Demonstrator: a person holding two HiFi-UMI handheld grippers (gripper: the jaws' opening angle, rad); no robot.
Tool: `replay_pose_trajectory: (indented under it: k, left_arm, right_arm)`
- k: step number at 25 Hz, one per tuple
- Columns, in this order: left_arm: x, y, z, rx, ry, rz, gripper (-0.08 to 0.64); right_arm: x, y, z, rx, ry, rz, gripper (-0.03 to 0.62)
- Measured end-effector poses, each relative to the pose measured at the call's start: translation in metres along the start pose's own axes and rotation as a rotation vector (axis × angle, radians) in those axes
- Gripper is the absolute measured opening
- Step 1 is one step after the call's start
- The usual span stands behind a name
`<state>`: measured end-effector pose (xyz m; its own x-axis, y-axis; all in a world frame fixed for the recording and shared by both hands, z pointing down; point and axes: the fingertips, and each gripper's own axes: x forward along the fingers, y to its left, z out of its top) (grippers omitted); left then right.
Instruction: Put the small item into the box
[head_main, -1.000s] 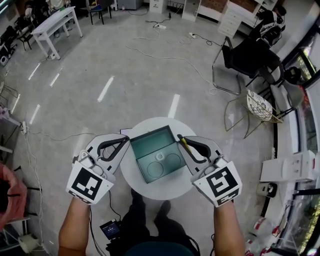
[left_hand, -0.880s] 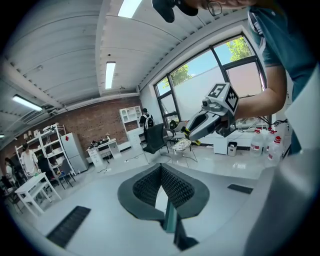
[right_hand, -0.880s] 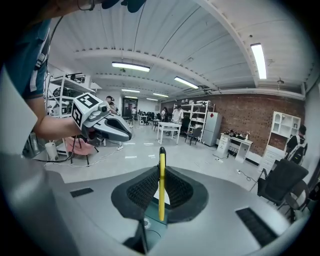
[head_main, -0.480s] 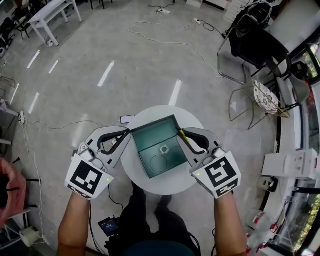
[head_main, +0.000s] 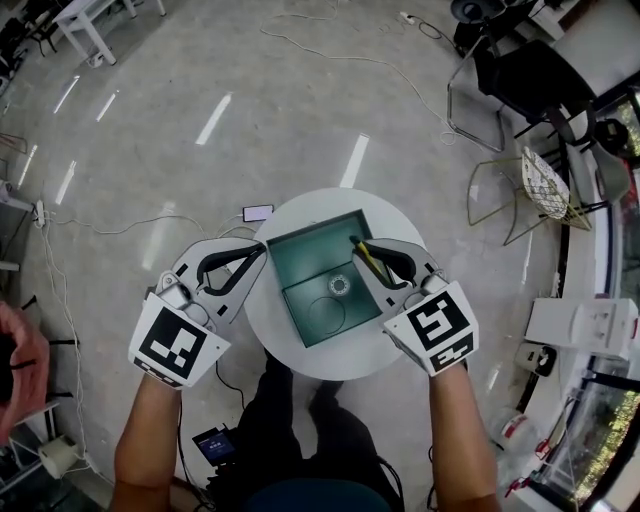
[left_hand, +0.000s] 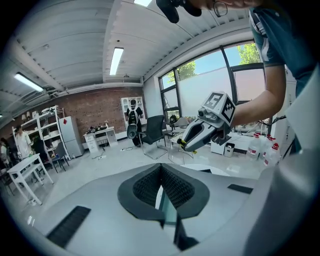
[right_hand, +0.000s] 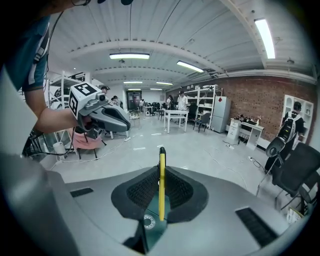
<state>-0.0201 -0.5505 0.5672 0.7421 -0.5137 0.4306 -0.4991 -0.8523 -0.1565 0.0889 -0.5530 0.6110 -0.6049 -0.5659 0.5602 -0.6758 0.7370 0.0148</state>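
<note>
An open green box (head_main: 312, 228) stands on a small round white table (head_main: 330, 368). A small ring-shaped item (head_main: 340, 286) lies on the box floor, also seen low between the jaws in the right gripper view (right_hand: 148, 221). My right gripper (head_main: 358, 246) hangs over the box's right wall, shut on a thin yellow stick (head_main: 369, 261) that stands upright between its pads (right_hand: 161, 185). My left gripper (head_main: 258, 254) sits at the box's left edge, jaws shut with nothing in them (left_hand: 161, 167). Each gripper shows in the other's view: the right one (left_hand: 182, 145), the left one (right_hand: 127, 125).
A phone (head_main: 258, 213) lies on the floor beside the table's far edge, with cables trailing across the grey floor. A wire chair (head_main: 540, 185) and a black chair (head_main: 520, 75) stand at the right. The person's legs are under the table's near edge.
The table and box have slid up in the head view. My right gripper has moved inward over the box's right wall with the yellow stick. The left gripper stays at the left edge.
</note>
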Motion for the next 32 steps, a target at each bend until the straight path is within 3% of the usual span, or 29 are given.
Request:
replay_pose_trajectory:
  k: [20, 32]
  left_arm:
    - [0.054, 0.025, -0.106, -0.088, 0.048, -0.031, 0.018]
    - [0.074, 0.024, -0.143, -0.111, 0.073, -0.053, 0.018]
  right_arm:
    - [0.116, -0.009, -0.097, -0.032, 0.135, 0.067, 0.061]
    - [0.15, -0.01, -0.142, -0.089, 0.234, 0.092, 0.063]
